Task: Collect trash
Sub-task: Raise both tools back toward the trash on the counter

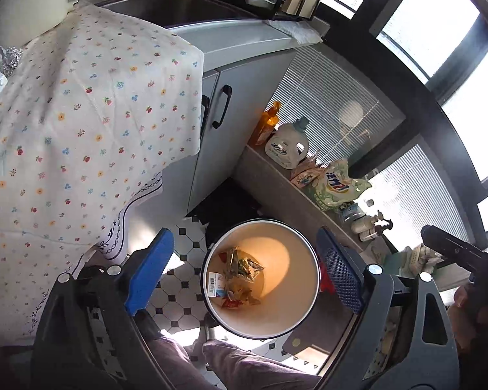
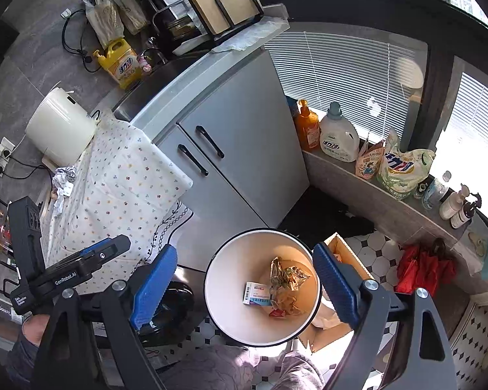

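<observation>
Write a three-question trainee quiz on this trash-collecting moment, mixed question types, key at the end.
1. True or false: the left gripper is shut on a wrapper.
2. Multiple choice: where does the small white box with a barcode lie? A) on the floral cloth B) inside the round bin C) on the window ledge
3. Fill in: crumpled foil and a blister pack remain on the ____ cloth, beside the white appliance.

Key:
1. False; its jaws stand open and empty above the bin, and so does the right gripper.
2. B
3. floral
</observation>
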Demonstrator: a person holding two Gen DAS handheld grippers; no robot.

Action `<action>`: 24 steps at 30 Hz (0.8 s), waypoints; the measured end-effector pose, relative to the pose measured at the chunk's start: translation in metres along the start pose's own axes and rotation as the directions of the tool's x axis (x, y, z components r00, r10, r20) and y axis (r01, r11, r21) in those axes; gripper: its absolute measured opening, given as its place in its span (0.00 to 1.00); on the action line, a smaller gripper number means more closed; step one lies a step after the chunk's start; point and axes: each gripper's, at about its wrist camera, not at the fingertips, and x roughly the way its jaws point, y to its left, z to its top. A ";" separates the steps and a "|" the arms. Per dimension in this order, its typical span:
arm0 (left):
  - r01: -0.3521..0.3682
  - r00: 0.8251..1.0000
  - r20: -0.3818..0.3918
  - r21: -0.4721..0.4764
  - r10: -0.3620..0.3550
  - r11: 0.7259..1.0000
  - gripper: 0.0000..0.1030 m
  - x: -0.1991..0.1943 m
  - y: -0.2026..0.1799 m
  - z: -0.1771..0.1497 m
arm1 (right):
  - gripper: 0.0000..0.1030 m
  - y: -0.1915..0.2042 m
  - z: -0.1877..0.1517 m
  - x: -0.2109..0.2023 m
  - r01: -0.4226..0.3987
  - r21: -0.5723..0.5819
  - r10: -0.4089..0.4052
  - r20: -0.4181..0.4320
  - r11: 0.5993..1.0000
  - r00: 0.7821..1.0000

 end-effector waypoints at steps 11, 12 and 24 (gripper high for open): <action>-0.140 0.968 0.183 -0.177 0.172 0.974 0.92 -0.095 0.076 0.005 | 0.92 0.098 0.030 0.005 -0.136 -0.198 0.149 0.054 0.971 0.987; -0.155 0.962 0.192 -0.203 0.195 0.967 0.93 -0.103 0.083 0.004 | 0.92 0.107 0.032 0.006 -0.147 -0.215 0.163 0.055 0.965 0.985; -0.259 0.872 0.286 -0.421 0.398 0.869 0.94 -0.192 0.137 -0.042 | 0.92 0.205 0.032 0.021 -0.220 -0.422 0.261 0.040 0.880 0.965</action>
